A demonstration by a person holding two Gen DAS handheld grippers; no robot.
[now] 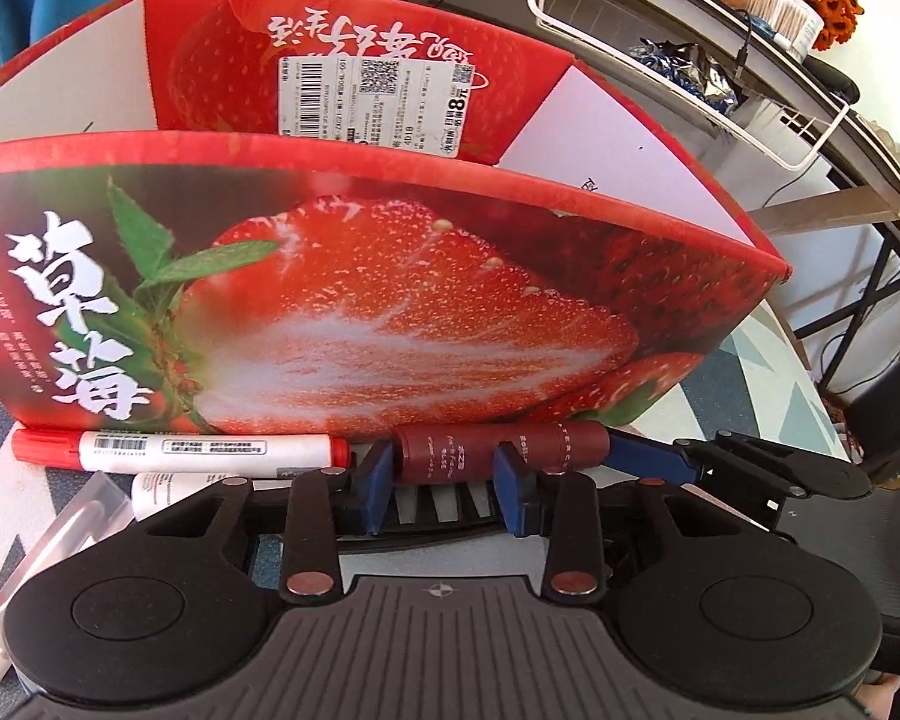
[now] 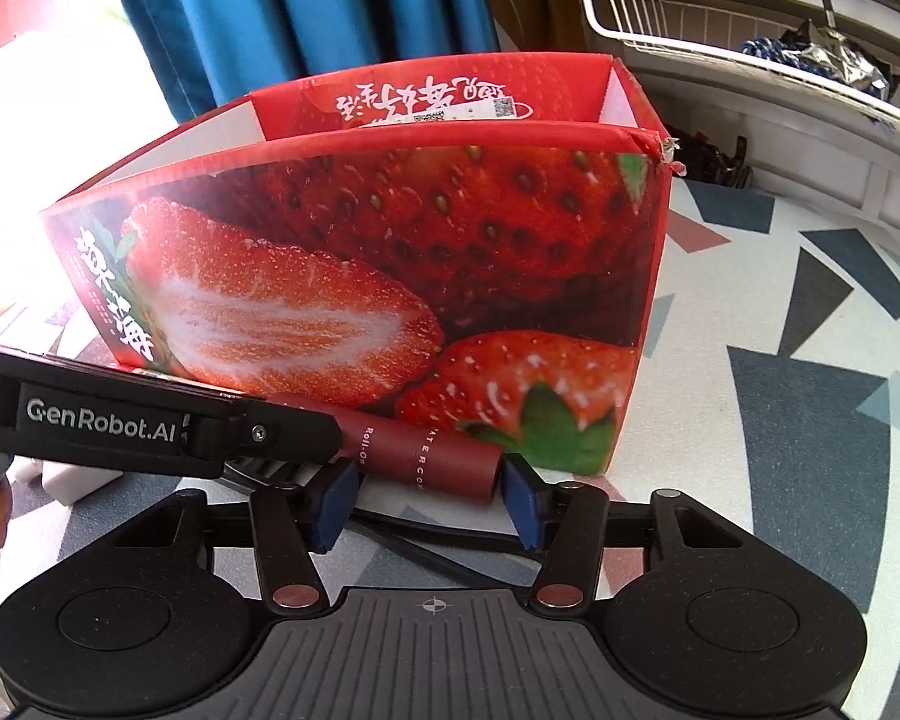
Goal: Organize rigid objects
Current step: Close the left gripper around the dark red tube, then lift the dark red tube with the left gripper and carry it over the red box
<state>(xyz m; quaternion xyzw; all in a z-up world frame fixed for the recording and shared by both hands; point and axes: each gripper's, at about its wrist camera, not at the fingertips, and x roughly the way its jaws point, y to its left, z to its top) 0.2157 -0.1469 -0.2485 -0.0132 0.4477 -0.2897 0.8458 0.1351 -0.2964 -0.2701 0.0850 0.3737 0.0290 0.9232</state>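
Tube (image 1: pixel 498 450) lying on bench (image 2: pixel 780 420) against box (image 1: pixel 360 300), lower centre | left tool (image 1: pixel 444 480) part-open astride tube | right tool (image 2: pixel 429 498) part-open around tube end | marker (image 1: pixel 180 450) lower left

You see a red box (image 1: pixel 354 276) printed with a cut strawberry, green leaves and white characters. Before it lie a dark maroon tube (image 1: pixel 450 453) with pale lettering and a white marker (image 1: pixel 180 450) capped red. Your grippers' fingers (image 2: pixel 522 498) are blue on black bodies; the tabletop (image 2: pixel 780 372) shows grey, white and pink triangles.
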